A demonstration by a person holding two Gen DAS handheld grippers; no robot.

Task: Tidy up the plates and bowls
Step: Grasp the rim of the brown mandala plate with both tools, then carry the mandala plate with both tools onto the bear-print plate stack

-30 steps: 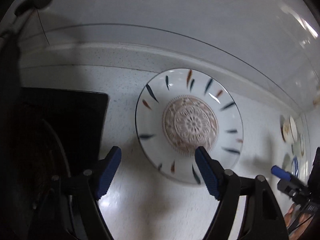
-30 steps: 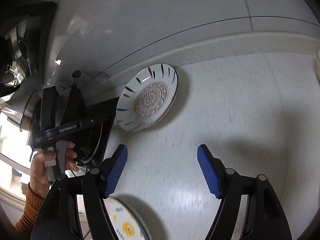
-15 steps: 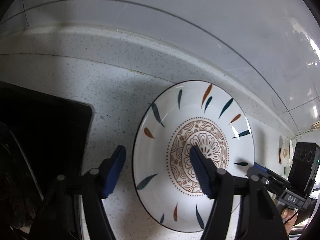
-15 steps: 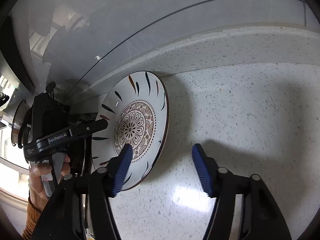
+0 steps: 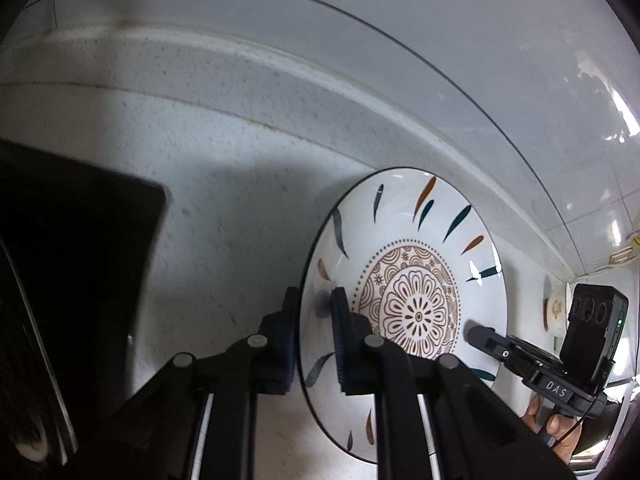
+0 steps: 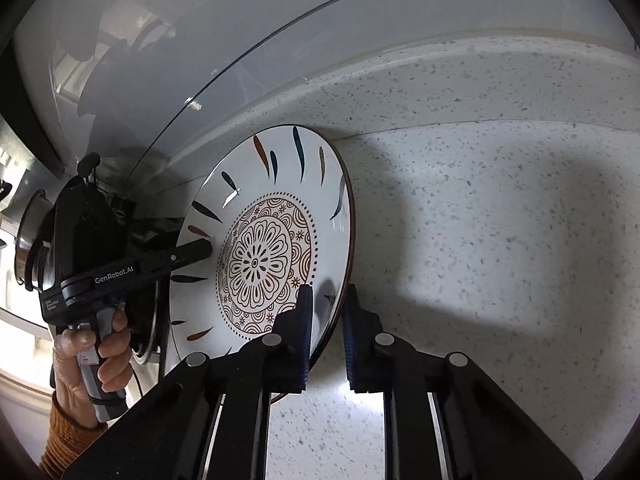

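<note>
Nearest each lens, both pairs of fingers are clamping the same patterned plate [image 5: 416, 272] by opposite edges of its rim. The left gripper [image 5: 314, 340] is pinching the plate's left edge: its jaws have just been closing, and now one blue pad is sitting on the white inner face while the other is pressing from outside the rim. The right gripper [image 6: 326, 336] is doing the same on the far side, jaws just closed too, one pad on the decorated face and one behind the dark-edged rim.

A two-sided grip looks chosen because the plate is wide and shallow; a single pinch at one edge would probably let it swing or slip.

A little farther out, the plate is sitting on the speckled tabletop [image 6: 500, 240], close against the raised back ledge [image 5: 224, 80], with its flower medallion facing up between the two grippers. Whether it is already lifting off the surface cannot be told. From the right wrist view, a person's hand [image 6: 96, 344] in an orange sleeve is gripping the left tool's handle.

Beyond that, a dark cooktop [image 5: 72, 240] is lying to the left, and farthest right more plates [image 5: 557, 308] are standing, likely the destination.
</note>
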